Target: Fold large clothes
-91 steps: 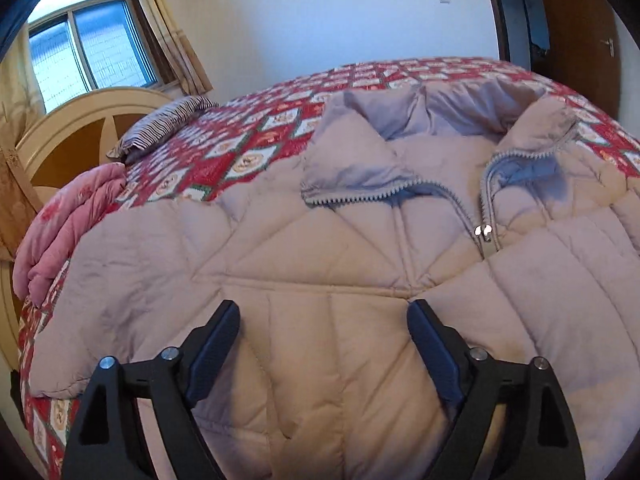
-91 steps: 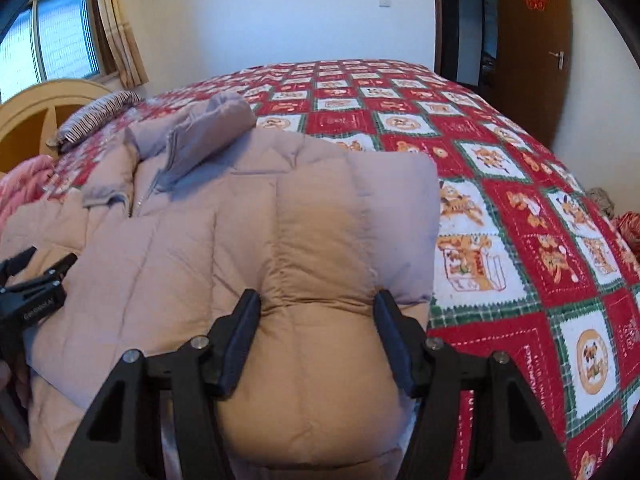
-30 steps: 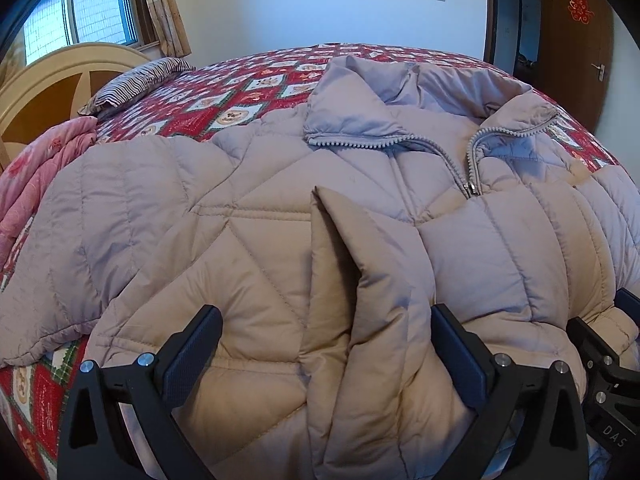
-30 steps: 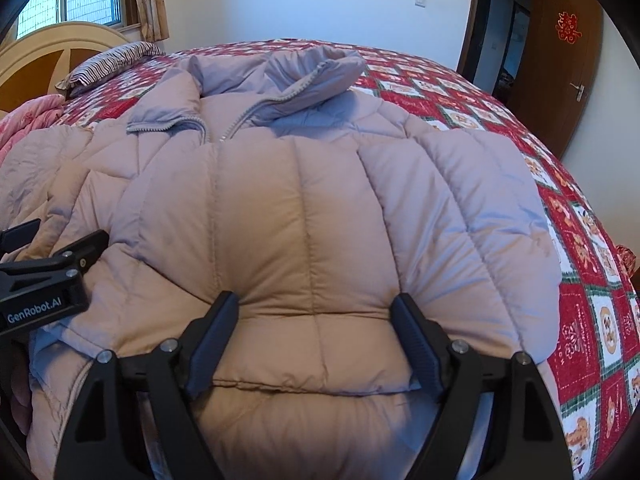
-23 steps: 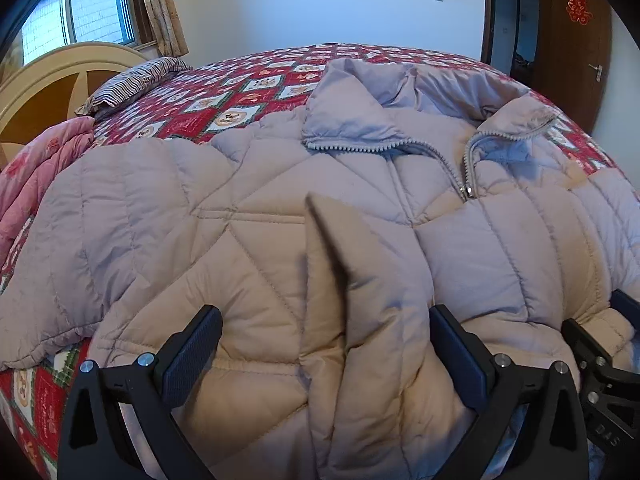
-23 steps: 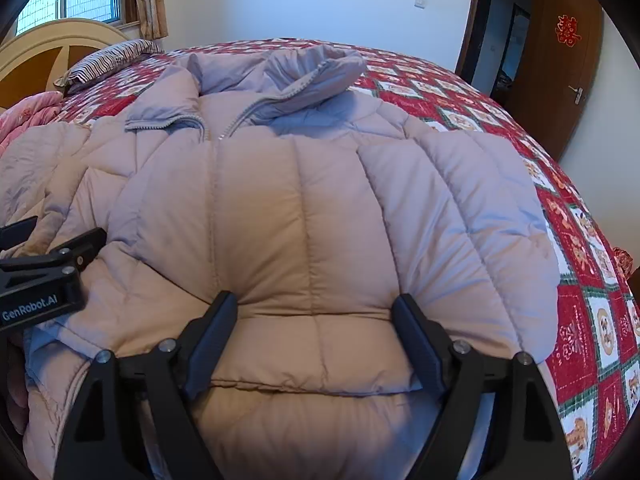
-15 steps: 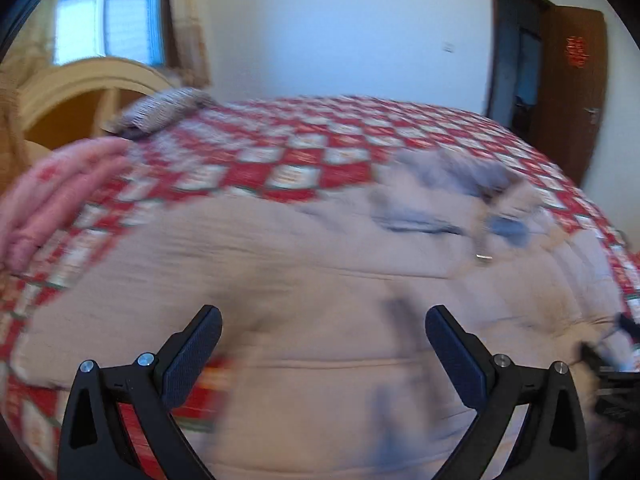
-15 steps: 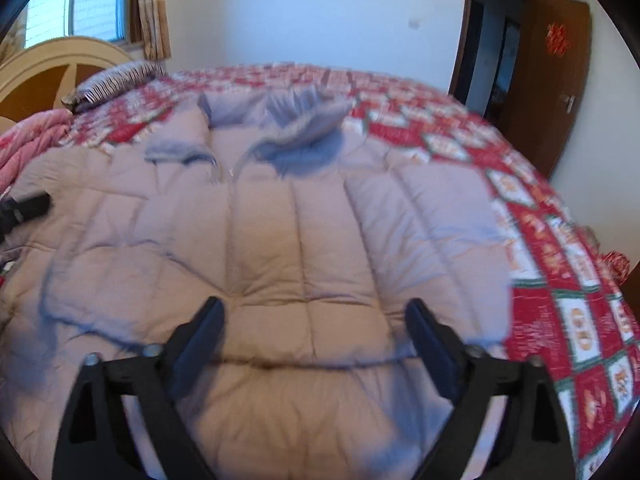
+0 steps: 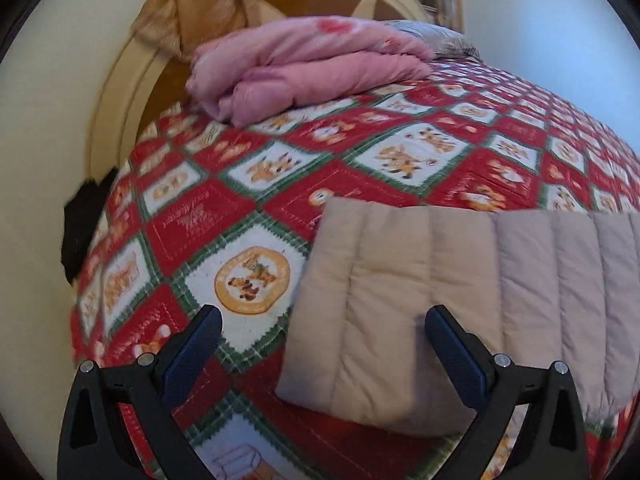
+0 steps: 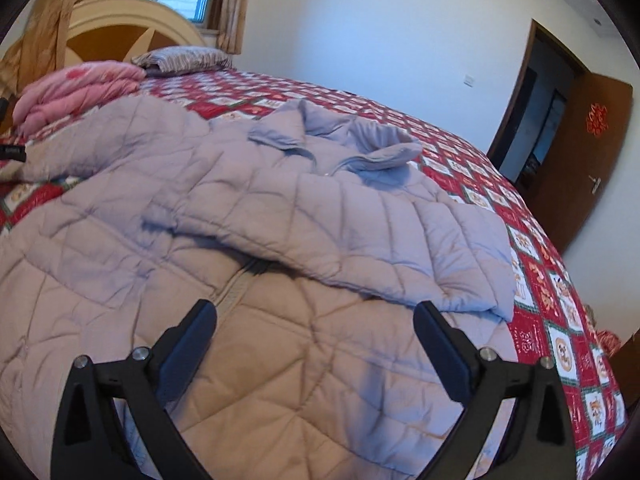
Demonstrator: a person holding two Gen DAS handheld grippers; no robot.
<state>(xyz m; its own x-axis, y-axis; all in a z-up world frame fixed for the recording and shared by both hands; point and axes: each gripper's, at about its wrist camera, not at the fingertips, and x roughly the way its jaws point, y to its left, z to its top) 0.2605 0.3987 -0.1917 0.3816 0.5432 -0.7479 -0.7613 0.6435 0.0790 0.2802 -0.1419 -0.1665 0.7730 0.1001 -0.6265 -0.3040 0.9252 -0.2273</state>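
Note:
A large quilted beige puffer jacket lies front up on the red patterned bedspread. Its right sleeve is folded across the chest. Its left sleeve stretches out flat, and the cuff end shows in the left wrist view. My left gripper is open and empty, just above that cuff. My right gripper is open and empty, over the jacket's lower front by the zipper. A bit of the left gripper shows at the far left of the right wrist view.
A folded pink blanket and a striped pillow lie near the wooden headboard. A dark object hangs at the bed's left edge. An open wooden door is at the right.
Both grippers let go of the folded right sleeve and pulled apart. The left gripper swung far left to the outstretched sleeve's cuff. The right gripper drew back over the jacket's lower front.

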